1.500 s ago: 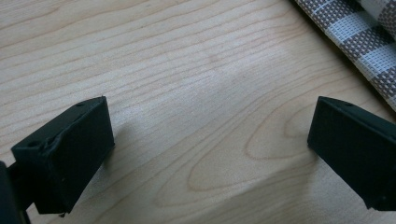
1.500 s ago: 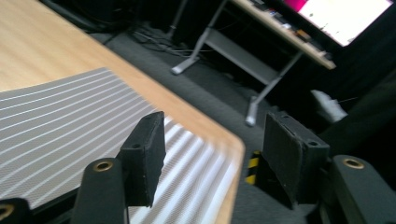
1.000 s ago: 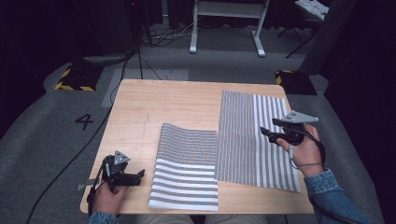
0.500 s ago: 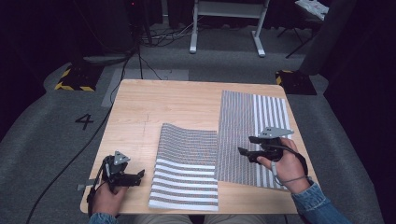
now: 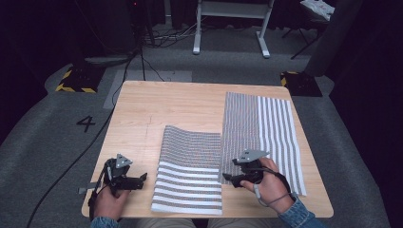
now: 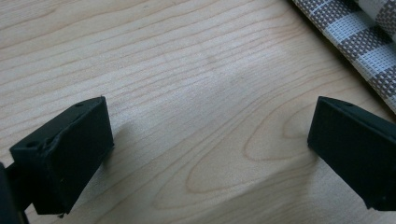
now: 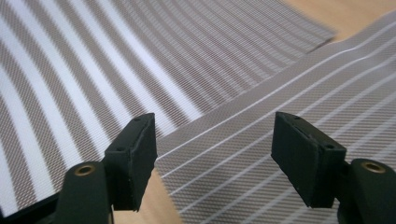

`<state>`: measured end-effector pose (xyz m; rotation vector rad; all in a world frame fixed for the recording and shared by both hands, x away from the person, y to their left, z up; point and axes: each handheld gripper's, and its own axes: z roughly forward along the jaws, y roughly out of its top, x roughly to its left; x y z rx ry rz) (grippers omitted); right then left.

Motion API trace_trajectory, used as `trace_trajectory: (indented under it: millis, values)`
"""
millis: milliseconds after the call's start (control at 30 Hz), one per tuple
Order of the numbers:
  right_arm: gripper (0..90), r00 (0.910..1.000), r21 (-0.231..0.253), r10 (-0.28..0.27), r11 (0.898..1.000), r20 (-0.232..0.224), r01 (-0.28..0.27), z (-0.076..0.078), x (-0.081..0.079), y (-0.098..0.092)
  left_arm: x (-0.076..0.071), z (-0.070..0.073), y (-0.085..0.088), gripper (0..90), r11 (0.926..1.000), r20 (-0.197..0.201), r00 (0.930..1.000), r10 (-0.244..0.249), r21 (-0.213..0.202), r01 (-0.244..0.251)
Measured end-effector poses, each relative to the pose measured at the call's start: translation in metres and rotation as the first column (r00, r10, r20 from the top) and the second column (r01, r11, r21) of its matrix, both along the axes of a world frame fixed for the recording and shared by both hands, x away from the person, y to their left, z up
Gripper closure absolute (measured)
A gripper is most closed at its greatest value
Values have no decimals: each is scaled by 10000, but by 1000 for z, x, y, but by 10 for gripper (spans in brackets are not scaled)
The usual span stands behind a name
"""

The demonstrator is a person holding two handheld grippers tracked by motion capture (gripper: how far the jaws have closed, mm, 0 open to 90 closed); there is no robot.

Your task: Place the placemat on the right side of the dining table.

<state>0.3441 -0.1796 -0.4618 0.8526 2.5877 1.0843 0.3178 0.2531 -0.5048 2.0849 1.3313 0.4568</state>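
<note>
wide wooden table point(image 5: 185, 114) under the high view, sitting on grey carpet with a painted number 4 point(image 5: 87, 123) off its left side. on the right half lies the long striped mat point(image 5: 266, 133), running from the far edge almost to the near edge, fine stripes on its left part and broad white stripes on its right. next to it, toward the middle, the shorter striped mat point(image 5: 190, 171), fine stripes at the far end, bold white bands at the near end, its far edge lifting in a slight curl. the two mats meet along their inner sides; in the right gripper view the long mat's near corner point(image 7: 261, 154) lies over the shorter mat's edge point(image 7: 93, 84).

now the right hand point(image 5: 268, 185), denim cuff at the table's near edge, holds the right gripper point(image 5: 233, 178) low over that seam, pointing left. in its own view the jaws stand well apart, nothing between them, the long mat's corner right below the gap.

over at the near left corner, the left hand point(image 5: 108, 202) rests with the left gripper point(image 5: 138, 179) on bare wood, just beside the shorter mat's left edge. its jaws are spread wide too, wood grain point(image 6: 196, 107) between them, and a bit of the woven mat point(image 6: 359, 42) shows at the upper right of that view.
</note>
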Motion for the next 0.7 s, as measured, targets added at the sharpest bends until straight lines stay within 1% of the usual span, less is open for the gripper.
trace_trajectory:
  millis: [33,67,133,167,200,267,300,333,367,400,467,500,533,600,633,667,700]
  values:
    - [303,9998,-8,141,9999,-142,-141,-5,-2,3,0,0,0,2,10000,1,10000,-1,0,1]
    - [303,9996,-27,168,9999,-236,-169,-9,-4,6,0,0,0,2,10000,0,10000,-4,1,4]
    - [298,9994,-254,267,9993,-220,-272,-16,-5,10,0,0,0,2,10000,2,10000,-4,3,4]
    - [293,9996,-411,217,9989,-174,-224,-18,-6,11,0,0,0,2,10000,5,10000,-4,-5,4]
    - [282,9995,-656,309,9974,-8,-309,-21,-6,12,0,0,0,2,10000,-1,10000,-8,0,8]
    - [249,9995,-1206,305,9923,103,-291,-27,-7,14,0,0,0,2,10000,1,10000,-5,3,5]
    - [231,9999,-1049,88,9945,96,-77,-30,-8,14,0,0,0,2,10000,2,10000,-3,7,3]
    - [234,9999,-905,122,9958,42,-118,-31,-6,13,0,0,0,2,10000,0,10000,-8,-2,8]
    - [244,10000,-858,62,9963,-71,-68,-31,-6,12,0,0,0,2,10000,0,10000,-7,0,7]
    - [271,9998,-783,161,9968,82,-154,-32,-5,10,0,0,0,2,10000,-1,10000,-8,4,8]
    - [319,9999,-590,119,9982,44,-117,-32,-3,6,0,0,0,2,10000,-2,10000,-7,1,7]
    - [355,9997,-505,184,9986,143,-177,-32,-2,4,0,0,0,2,10000,-1,10000,-8,1,8]
    - [414,9998,-449,94,9990,174,-86,-32,-2,2,0,0,0,2,10000,-1,10000,-6,-1,6]
    - [566,9996,-396,-73,9992,291,84,-31,2,-3,0,0,0,2,10000,-1,10000,-3,2,3]
    - [611,9996,-392,-93,9992,283,104,-31,3,-5,0,0,0,2,10000,-1,10000,-3,5,3]
    - [658,9996,-426,-121,9990,261,132,-30,5,-7,0,0,0,2,10000,-2,10000,-9,2,9]
    - [708,9992,-640,-109,9979,372,133,-29,5,-8,0,0,0,2,10000,-2,10000,-7,1,7]
